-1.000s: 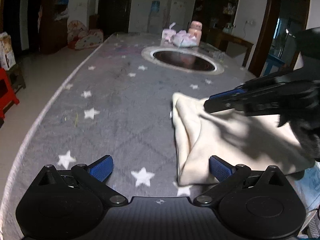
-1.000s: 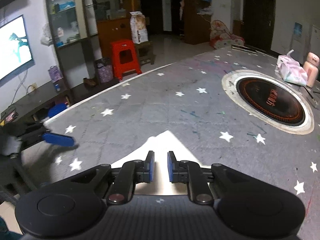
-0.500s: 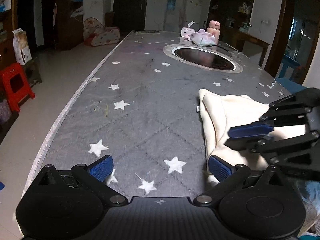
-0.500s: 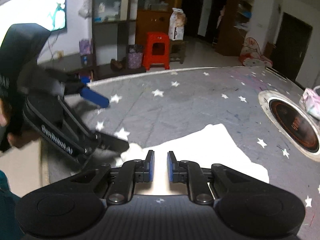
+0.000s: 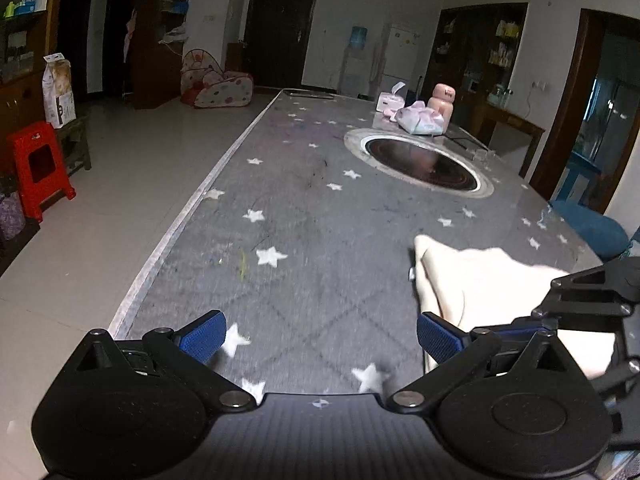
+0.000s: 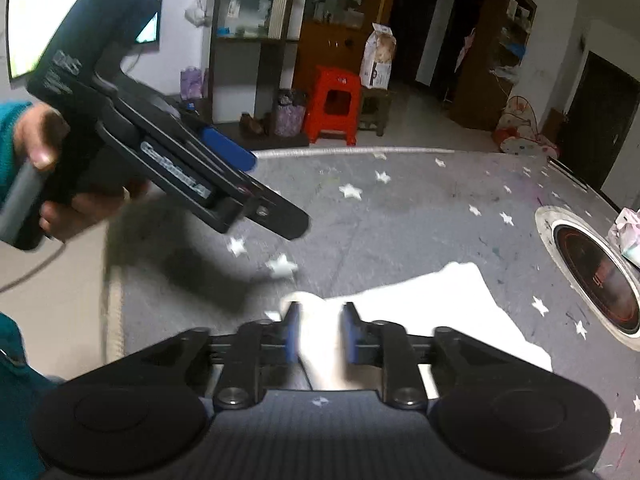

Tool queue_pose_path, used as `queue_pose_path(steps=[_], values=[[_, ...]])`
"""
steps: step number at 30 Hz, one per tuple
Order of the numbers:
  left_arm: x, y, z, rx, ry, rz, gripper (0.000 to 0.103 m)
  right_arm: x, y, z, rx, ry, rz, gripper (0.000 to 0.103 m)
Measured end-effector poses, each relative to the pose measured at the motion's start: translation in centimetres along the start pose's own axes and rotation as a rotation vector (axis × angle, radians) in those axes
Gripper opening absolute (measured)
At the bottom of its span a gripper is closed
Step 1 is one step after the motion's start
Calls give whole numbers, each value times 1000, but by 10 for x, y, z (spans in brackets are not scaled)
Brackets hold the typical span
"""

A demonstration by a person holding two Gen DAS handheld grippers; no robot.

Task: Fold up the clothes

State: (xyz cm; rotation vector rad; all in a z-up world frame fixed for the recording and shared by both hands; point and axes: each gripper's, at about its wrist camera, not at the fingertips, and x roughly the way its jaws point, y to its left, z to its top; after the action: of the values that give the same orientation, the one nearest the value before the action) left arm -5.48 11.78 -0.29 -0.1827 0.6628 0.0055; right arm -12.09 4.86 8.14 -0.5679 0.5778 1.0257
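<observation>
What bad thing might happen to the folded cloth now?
The right hand-held gripper has its blue pads apart around a bunched bit of the cream cloth, so the fold may spring open once it pulls away. The open left hand-held gripper is very near the cloth's edge and might snag it. The cloth also lies close to the table edge.

Between my right gripper's (image 6: pixel 319 332) blue pads lies the cream cloth (image 6: pixel 432 312). Under my left gripper's (image 5: pixel 319 336) blue pads spreads a grey cover (image 5: pixel 320 216) with white stars. Far ahead of them stand a pink bottle (image 5: pixel 441 98) and, off left, a red stool (image 5: pixel 34 164). The sleeve (image 6: pixel 10 120) is teal.
</observation>
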Motion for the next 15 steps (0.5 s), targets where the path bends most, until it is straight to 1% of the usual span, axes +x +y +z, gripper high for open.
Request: queue_pose_path(steps=[2,4,7,11,15], values=[[3,-1,5,-15,0,-18,103,3,5,0,-20,8,-3,30],[7,-3,10,-40,2,-54,103,7,10,-1,-39,16,-7,34],[14,-7,15,-70,18,-117,103,12,16,-1,-66,22,-20,34],[27,-14,20,-88,50,-182,103,9,11,2,-31,14,-40,12],[42,-19,25,-141,92,-255,103,-1,0,2,43,-16,-14,8]])
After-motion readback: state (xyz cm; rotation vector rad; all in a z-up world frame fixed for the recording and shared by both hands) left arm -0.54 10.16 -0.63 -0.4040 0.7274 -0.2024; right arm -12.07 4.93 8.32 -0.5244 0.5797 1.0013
